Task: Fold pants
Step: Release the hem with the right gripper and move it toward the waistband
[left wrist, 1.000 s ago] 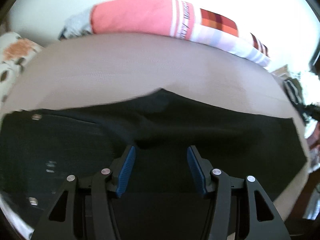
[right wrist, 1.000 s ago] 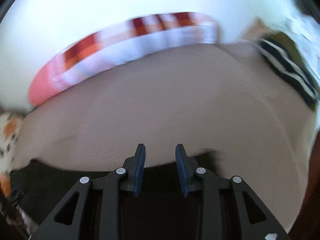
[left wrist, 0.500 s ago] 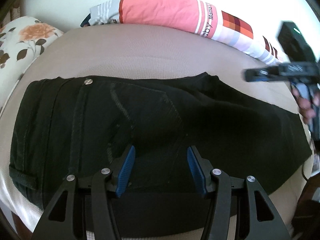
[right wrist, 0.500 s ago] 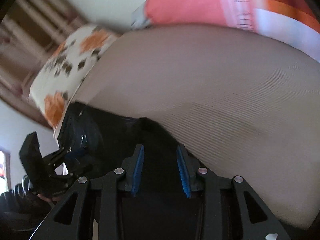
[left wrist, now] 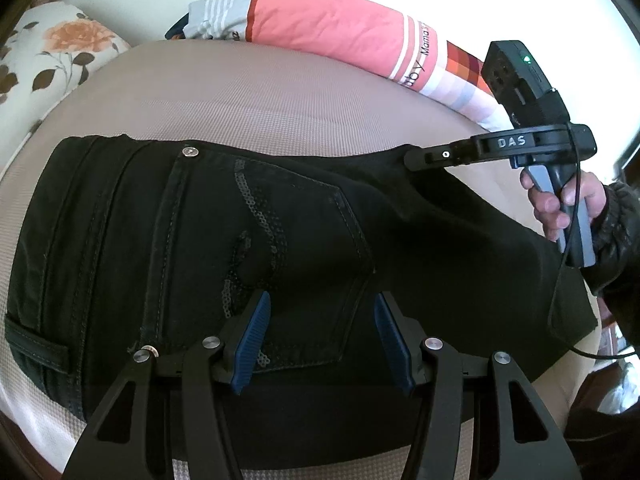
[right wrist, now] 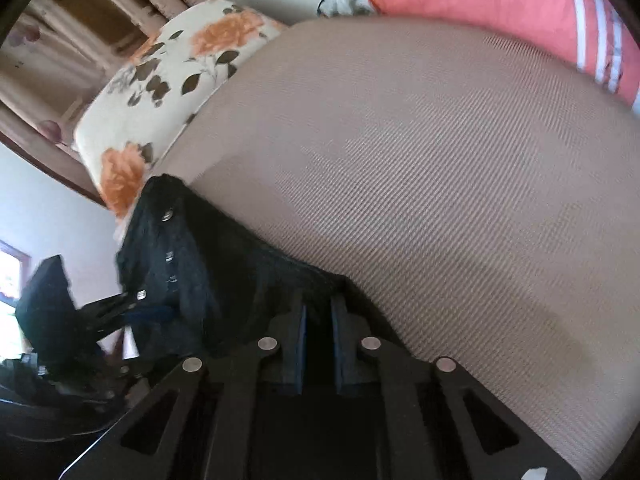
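Black pants (left wrist: 200, 240) lie flat across the beige bed cover (left wrist: 240, 96), back pocket up, waistband to the left. My left gripper (left wrist: 322, 320) is open, its blue pads astride the pocket's lower corner with nothing pinched. Reaching in from the right, my right gripper (left wrist: 414, 158) has its tip at the pants' far edge. In the right wrist view its jaws (right wrist: 318, 316) are closing, narrow, with black fabric (right wrist: 208, 264) between the pads. The left gripper's dark body (right wrist: 52, 312) shows blurred at the left edge.
A pink striped blanket (left wrist: 328, 28) lies rolled along the far side of the bed. A floral pillow (left wrist: 60, 48) sits at the far left corner. A person's hand (left wrist: 560, 204) in a dark sleeve holds the right gripper's handle, its cable hanging over the pants.
The right gripper swung across the bed to the pants' far edge, rolled, and its jaws narrowed onto the fabric. The left gripper shifted a little over the pocket and stayed open.
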Demonstrator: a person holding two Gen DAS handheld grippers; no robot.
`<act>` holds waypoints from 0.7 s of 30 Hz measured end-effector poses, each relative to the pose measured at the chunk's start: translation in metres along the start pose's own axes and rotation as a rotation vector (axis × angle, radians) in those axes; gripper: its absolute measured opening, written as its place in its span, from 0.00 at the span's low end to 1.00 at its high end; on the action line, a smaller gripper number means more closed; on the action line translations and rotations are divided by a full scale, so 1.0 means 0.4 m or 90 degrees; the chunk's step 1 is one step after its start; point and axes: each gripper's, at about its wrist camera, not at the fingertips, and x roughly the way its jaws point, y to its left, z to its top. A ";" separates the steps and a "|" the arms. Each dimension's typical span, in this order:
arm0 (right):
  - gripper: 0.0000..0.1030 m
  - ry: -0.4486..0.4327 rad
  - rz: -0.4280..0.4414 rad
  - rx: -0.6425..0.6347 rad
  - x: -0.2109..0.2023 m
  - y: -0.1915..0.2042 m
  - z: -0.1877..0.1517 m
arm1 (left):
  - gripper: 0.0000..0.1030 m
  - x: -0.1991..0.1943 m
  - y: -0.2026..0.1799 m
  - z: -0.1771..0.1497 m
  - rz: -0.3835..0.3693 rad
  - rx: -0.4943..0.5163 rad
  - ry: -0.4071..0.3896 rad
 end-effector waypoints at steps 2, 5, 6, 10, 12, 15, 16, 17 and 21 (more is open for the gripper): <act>0.07 -0.005 -0.035 -0.002 0.025 0.003 -0.003 | 0.54 0.003 -0.003 -0.005 0.004 0.012 -0.004; 0.06 -0.026 -0.048 0.020 0.038 -0.011 -0.006 | 0.54 0.007 -0.007 -0.008 0.011 0.027 -0.007; 0.07 -0.029 -0.050 0.028 0.039 -0.013 -0.007 | 0.54 0.009 -0.011 -0.009 0.017 0.035 -0.006; 0.21 -0.048 -0.079 0.030 -0.001 0.011 -0.016 | 0.54 0.014 -0.036 0.006 0.048 0.052 0.009; 0.21 -0.079 -0.093 0.046 -0.054 0.013 -0.031 | 0.54 0.005 -0.056 0.022 0.049 0.068 -0.005; 0.27 -0.120 -0.135 0.072 -0.144 0.009 -0.079 | 0.54 0.008 -0.097 0.067 0.025 0.098 -0.031; 0.28 -0.129 -0.149 0.084 -0.173 0.003 -0.105 | 0.54 0.015 -0.107 0.079 0.021 0.106 -0.034; 0.29 -0.132 -0.159 0.095 -0.190 -0.003 -0.124 | 0.54 0.026 -0.120 0.092 0.018 0.116 -0.035; 0.29 -0.114 -0.245 0.125 -0.225 -0.017 -0.220 | 0.54 0.102 -0.174 0.145 -0.011 0.152 -0.023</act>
